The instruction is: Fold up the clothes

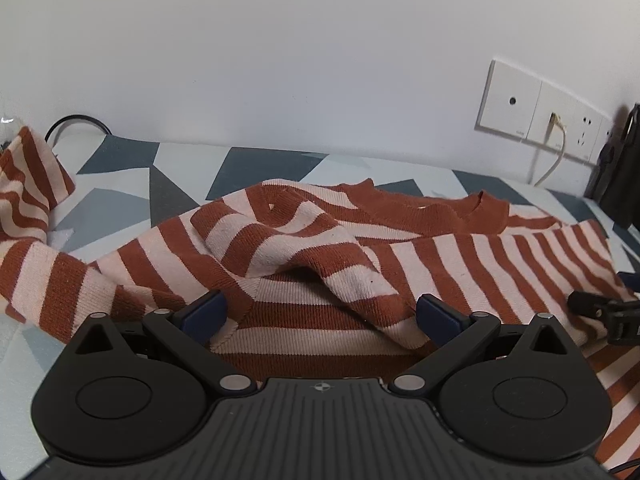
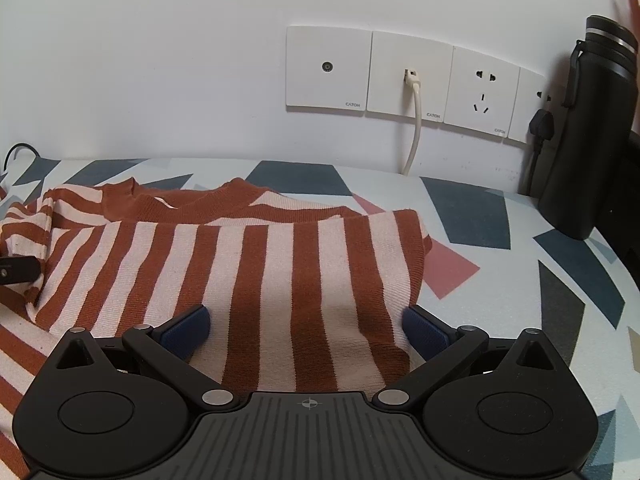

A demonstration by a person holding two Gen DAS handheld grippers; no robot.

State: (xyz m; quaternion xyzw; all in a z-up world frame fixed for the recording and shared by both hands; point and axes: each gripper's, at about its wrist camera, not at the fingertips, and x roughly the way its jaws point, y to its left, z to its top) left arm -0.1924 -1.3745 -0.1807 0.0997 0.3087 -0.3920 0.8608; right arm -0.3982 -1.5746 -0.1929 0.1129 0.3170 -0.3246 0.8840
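A rust-and-cream striped sweater [image 1: 460, 256] lies on the patterned table, collar toward the wall. My left gripper [image 1: 320, 314] is open, its blue pads on either side of a rumpled fold of the sweater, nothing pinched. One sleeve [image 1: 28, 184] trails off to the left. In the right wrist view the sweater [image 2: 280, 264] has its right part folded flat over the body. My right gripper [image 2: 306, 328] is open above that folded panel, fingers spread wide. The left gripper's fingertip [image 2: 16, 270] pokes in at the left edge, and the right gripper's fingertip [image 1: 600, 312] shows at the right of the left wrist view.
A tablecloth [image 2: 500, 288] with grey, blue and pink shapes covers the table up to a white wall. Wall sockets [image 2: 400, 76] with a plugged cream cable [image 2: 416, 128] sit behind. A tall black bottle [image 2: 588, 132] stands at the back right. A black cable [image 1: 76, 124] loops at the back left.
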